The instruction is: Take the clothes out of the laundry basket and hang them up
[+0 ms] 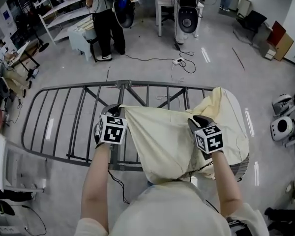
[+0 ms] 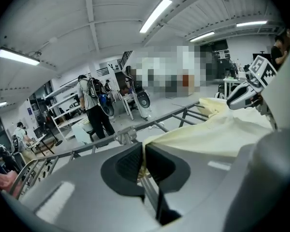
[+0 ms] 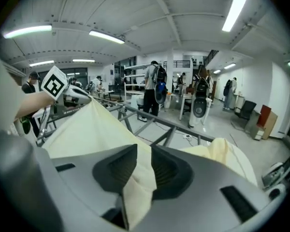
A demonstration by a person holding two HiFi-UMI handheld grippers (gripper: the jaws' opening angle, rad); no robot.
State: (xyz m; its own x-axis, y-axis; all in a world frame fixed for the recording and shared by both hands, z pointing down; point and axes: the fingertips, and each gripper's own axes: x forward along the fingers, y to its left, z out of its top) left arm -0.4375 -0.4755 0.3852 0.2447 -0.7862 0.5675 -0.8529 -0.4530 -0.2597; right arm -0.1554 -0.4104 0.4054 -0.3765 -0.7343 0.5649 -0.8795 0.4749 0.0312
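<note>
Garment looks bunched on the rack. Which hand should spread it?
Probably left: the left hand-held gripper pinches the yellow garment beside bare drying rack bars; the right hand-held gripper stands open.

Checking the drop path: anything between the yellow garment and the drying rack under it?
Nothing visible. The yellow garment is already spread directly over the drying rack, and its right part is draped over the rack's end.

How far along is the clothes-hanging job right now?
Done: one pale yellow garment lies draped over the grey drying rack. In hand: left tongs pinch its edge; right tongs stand apart with cloth between them. Left: the basket is out of view, so remaining clothes can't be counted.
</note>
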